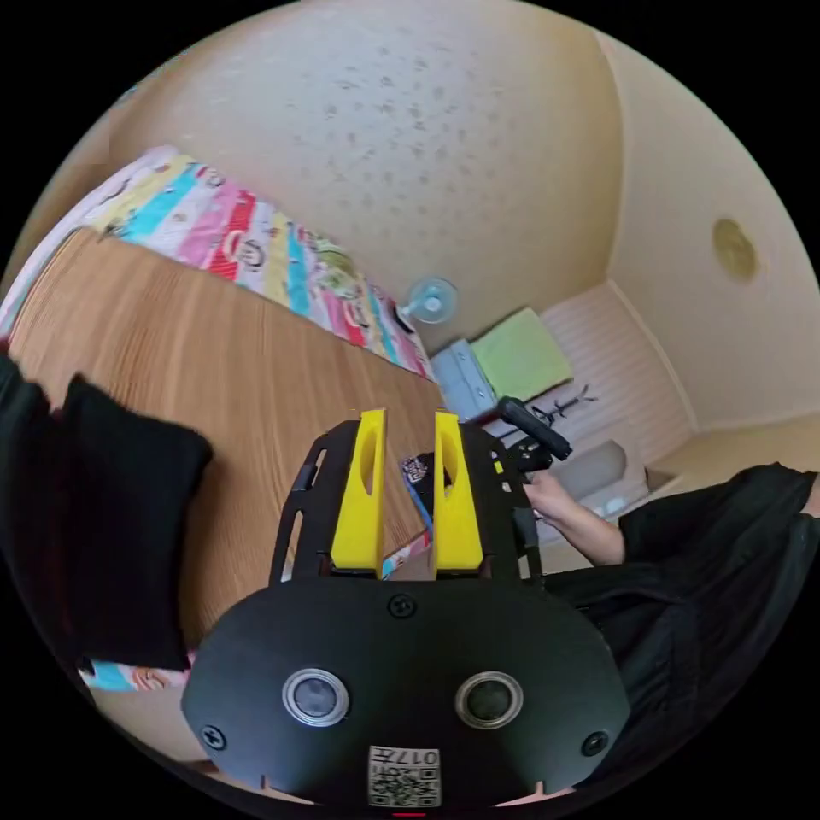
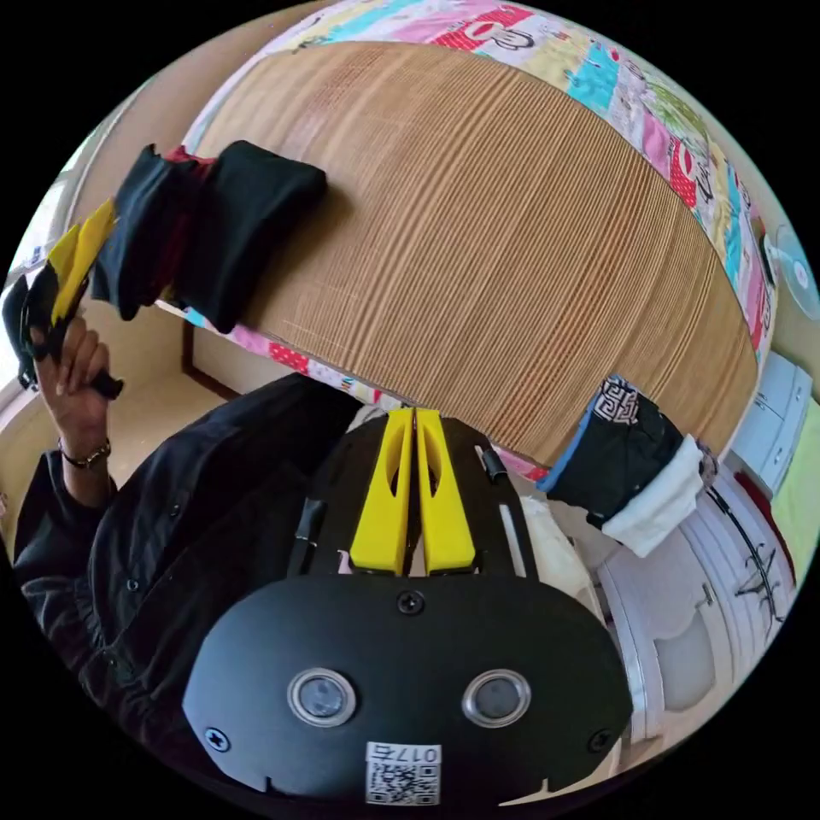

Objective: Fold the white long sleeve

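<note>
A folded black garment pile (image 2: 205, 231) was seen at the woven mat's (image 2: 478, 239) left edge. The left gripper (image 1: 408, 478) was held parted, empty; the right gripper (image 2: 413, 491), pressed closed on nothing, was nearer the white folded cloth (image 2: 662, 508) at the right corner.

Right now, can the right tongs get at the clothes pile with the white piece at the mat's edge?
Probably yes: the right tongs are shut on nothing, and the pile sits uncovered at the bamboo mat's near edge, nothing between them.

below the jaws, each gripper body carries a code sticker (image 1: 404, 776) (image 2: 403, 772); its characters are not legible.
</note>
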Demonstrator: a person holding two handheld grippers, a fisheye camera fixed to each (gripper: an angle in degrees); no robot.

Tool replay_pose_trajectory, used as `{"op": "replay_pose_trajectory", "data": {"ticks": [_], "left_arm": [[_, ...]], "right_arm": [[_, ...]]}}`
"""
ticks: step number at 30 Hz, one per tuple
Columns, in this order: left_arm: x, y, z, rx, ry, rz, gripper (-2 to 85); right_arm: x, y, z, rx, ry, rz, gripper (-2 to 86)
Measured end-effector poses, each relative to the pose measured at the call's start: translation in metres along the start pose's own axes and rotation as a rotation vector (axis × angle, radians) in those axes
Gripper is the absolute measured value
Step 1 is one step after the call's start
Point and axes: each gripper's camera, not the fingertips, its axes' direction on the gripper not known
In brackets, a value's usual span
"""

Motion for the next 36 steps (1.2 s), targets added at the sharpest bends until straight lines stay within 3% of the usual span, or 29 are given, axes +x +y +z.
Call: {"op": "replay_pose_trajectory", "data": {"ticks": [7,15,29,36], "left_arm": [[0.088,0.022,0.076,-0.138,0.068,0.161,7.3],[0.113,0.055,0.134,-0.177,0.019,0.209,-0.6],[0.166,0.061,0.310,-0.148,0.100,0.318,-1.0],[0.193,0.076,0.363,-0.239,-0.037,0.405,-1.0]], "right_arm": [[0.026,0.058,-0.016,0.148,-0.156,0.065,0.4],[0.172,0.182,-0.004,0.342,-0.419,0.308,0.5],[0.393,0.395,0.065,0.624,-0.555,0.821,4.6],[0.462,0.368,0.055,0.606,-0.446,0.892,12.9]]}}
